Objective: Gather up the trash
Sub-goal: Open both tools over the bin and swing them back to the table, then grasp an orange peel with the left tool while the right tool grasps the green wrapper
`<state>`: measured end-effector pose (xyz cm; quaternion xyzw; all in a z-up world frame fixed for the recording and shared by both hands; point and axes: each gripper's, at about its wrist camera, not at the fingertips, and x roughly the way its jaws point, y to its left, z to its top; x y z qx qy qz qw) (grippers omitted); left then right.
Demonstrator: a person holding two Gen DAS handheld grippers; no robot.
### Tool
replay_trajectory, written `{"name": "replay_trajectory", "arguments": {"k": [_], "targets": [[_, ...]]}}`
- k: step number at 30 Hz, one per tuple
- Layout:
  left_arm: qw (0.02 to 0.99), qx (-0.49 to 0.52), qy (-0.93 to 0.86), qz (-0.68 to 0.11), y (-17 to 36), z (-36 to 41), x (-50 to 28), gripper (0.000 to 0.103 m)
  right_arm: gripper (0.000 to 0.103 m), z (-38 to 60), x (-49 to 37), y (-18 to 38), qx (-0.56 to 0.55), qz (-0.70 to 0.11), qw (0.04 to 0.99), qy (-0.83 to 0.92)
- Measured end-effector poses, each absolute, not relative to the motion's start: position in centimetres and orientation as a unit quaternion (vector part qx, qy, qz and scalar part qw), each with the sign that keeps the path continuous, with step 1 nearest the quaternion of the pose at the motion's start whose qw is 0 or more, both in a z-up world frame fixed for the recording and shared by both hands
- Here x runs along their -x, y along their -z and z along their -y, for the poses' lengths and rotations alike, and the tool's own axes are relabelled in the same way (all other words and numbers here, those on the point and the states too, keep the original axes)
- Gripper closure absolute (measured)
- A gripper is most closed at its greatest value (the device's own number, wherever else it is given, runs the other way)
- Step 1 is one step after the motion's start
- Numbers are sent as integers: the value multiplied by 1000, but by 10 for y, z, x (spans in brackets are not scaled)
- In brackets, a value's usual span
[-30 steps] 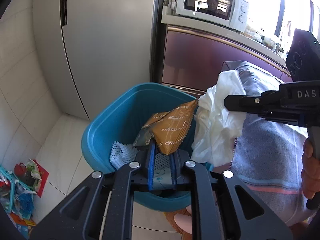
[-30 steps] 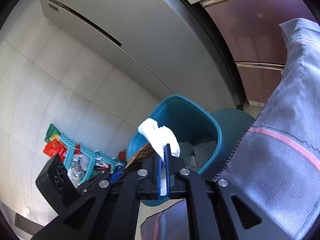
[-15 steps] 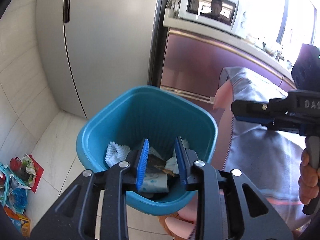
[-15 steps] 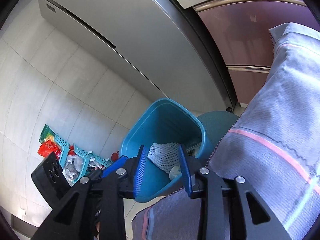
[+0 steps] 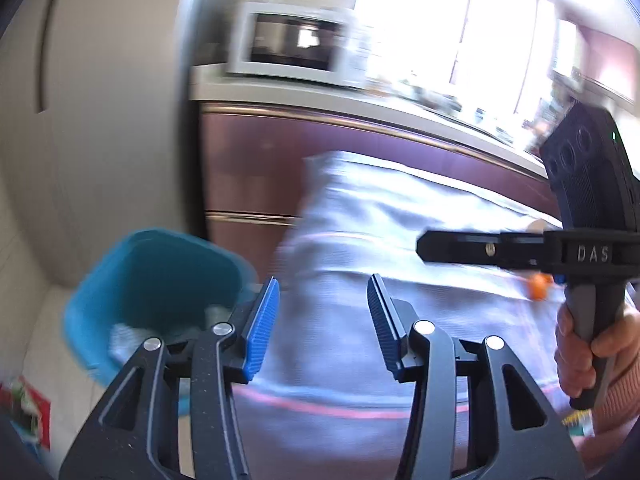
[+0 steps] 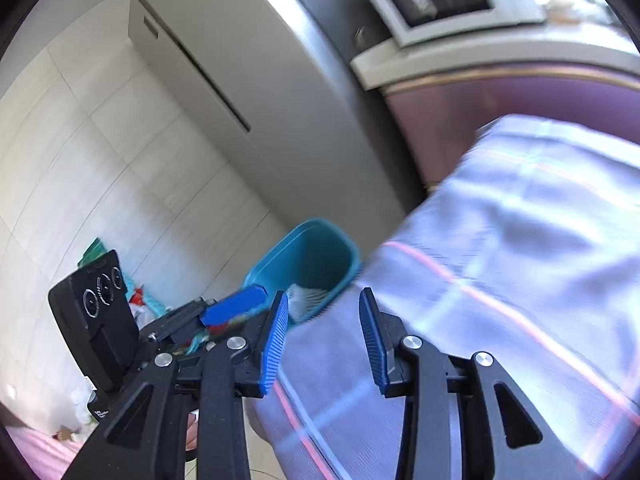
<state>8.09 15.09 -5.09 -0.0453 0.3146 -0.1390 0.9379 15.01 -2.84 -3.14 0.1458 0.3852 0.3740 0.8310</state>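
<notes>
A teal trash bin stands on the floor beside the cloth-covered table, with pale trash inside; it also shows in the right wrist view. My left gripper is open and empty, above the table's edge to the right of the bin. My right gripper is open and empty over the table's corner, with the bin beyond it. The right gripper shows in the left wrist view, and the left gripper shows in the right wrist view. An orange scrap lies on the table, blurred.
A grey fridge stands behind the bin, next to a maroon cabinet with a microwave on top. Coloured items in baskets sit on the tiled floor at the left wall. The view is motion-blurred.
Both grippers let go of their trash into the bin, opened wide, and swung right and up, away from the bin toward the table.
</notes>
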Motion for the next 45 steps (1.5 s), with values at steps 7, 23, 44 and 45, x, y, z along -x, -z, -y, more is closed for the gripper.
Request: {"name": "replay_trajectory", "arguments": {"k": [7,23,44,45], "targets": [[911,8,246,-329,54,-58,-86,57,66,138,-112,27,-167,-344,885,-266],[853,-60,343,-388,78,88,-107,57,55,354,-52,65,-258,-327,909,4],[829,-78,347,-431,92,118,-121,84,92,357,-47,98,-296,-360,884,-40],[830,-77,347,-430,91,117,-121,85,92,356,-45,97,-296,-358,885,-42]]}}
